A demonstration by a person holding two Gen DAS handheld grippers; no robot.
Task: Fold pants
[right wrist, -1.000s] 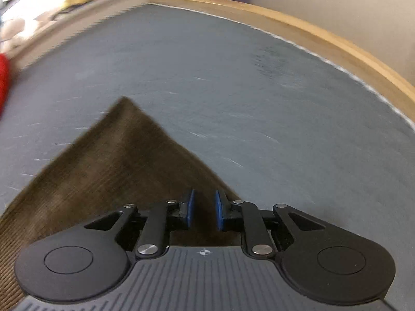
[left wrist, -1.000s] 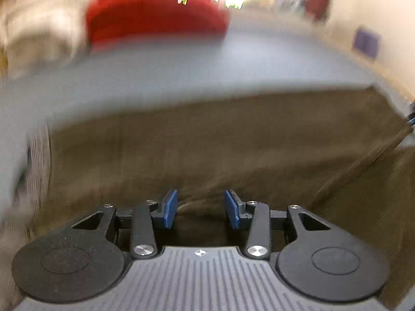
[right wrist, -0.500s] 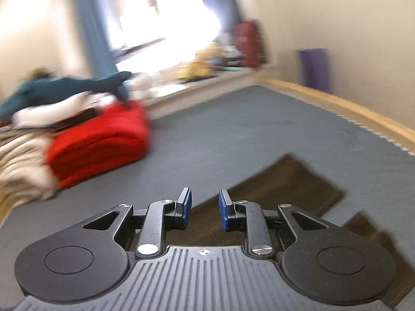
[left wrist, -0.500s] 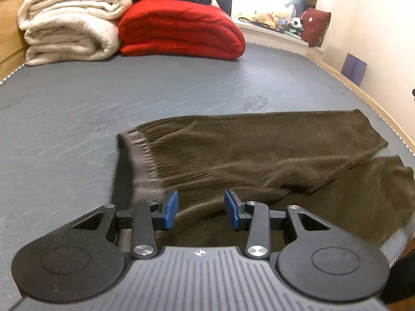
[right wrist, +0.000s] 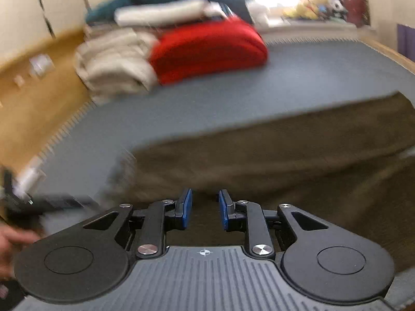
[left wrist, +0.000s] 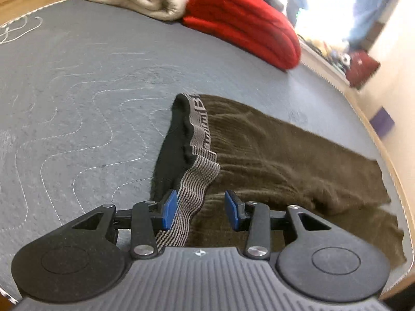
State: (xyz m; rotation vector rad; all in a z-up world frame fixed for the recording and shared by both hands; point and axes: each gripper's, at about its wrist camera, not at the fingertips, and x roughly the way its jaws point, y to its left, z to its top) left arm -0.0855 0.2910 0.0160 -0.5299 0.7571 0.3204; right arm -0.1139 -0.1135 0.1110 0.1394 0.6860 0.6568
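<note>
Brown pants (left wrist: 280, 160) lie flat on grey quilted mattress (left wrist: 77, 90), legs running out twd 3 o'clock, striped waistband (left wrist: 199, 171) rumpled at 12 o'clock of left gripper (left wrist: 201, 208). L jaws apart, nothing pinched; waistband edge sits between them, by the L pad. Right gripper (right wrist: 205, 208) hovers over pants, jaws parted a little, gripping nothing. Red blanket (right wrist: 207, 49) & cream blanket (right wrist: 114, 64) stacked at 11 o'clock. R view blurred.
</note>
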